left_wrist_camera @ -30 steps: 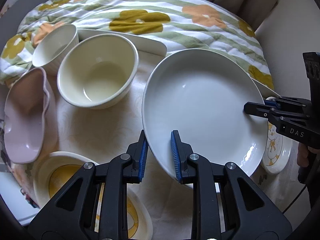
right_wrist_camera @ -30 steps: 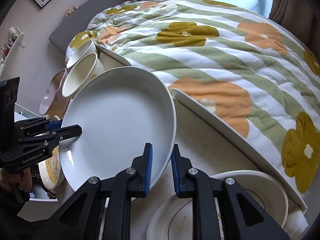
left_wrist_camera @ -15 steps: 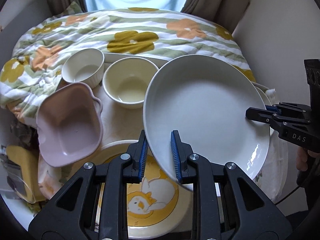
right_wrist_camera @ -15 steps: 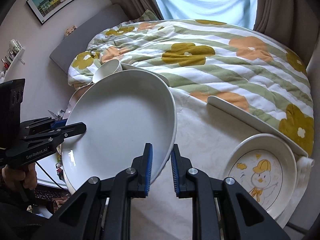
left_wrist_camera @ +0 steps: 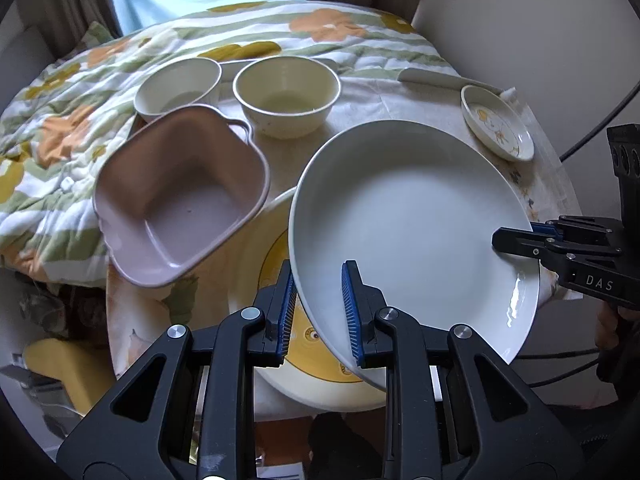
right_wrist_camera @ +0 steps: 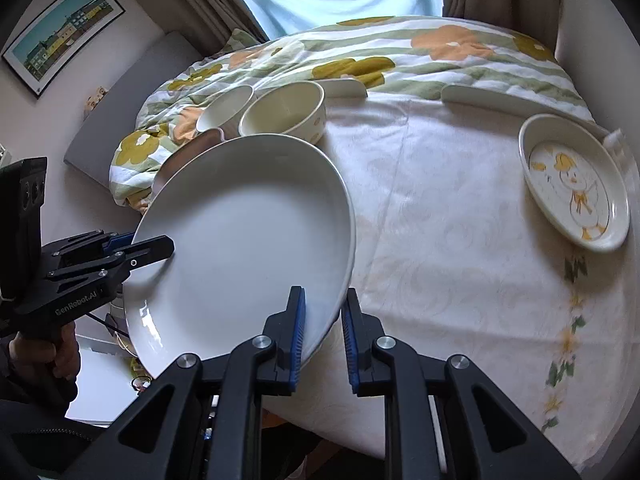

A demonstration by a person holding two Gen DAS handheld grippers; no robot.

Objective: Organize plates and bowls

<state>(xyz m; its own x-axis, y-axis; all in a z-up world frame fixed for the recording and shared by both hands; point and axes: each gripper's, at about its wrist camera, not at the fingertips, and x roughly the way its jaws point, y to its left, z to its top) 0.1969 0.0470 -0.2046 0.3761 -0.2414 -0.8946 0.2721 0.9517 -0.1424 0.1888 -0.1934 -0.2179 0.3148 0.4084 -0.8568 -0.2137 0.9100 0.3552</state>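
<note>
Above the table (right_wrist_camera: pixel 460 240), the white plate (left_wrist_camera: pixel 412 224) is clamped at opposite rims by left gripper (left_wrist_camera: pixel 316 300) and right gripper (right_wrist_camera: pixel 322 332); carried leftward since a second ago, now over the yellow duck plate (left_wrist_camera: pixel 280 360), likely stacking next.

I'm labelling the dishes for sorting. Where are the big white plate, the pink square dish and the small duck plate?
big white plate (left_wrist_camera: pixel 412 216): left wrist view, centre of its well.
pink square dish (left_wrist_camera: pixel 188 208): left wrist view, inner floor.
small duck plate (right_wrist_camera: pixel 572 184): right wrist view, on the duck picture.
</note>
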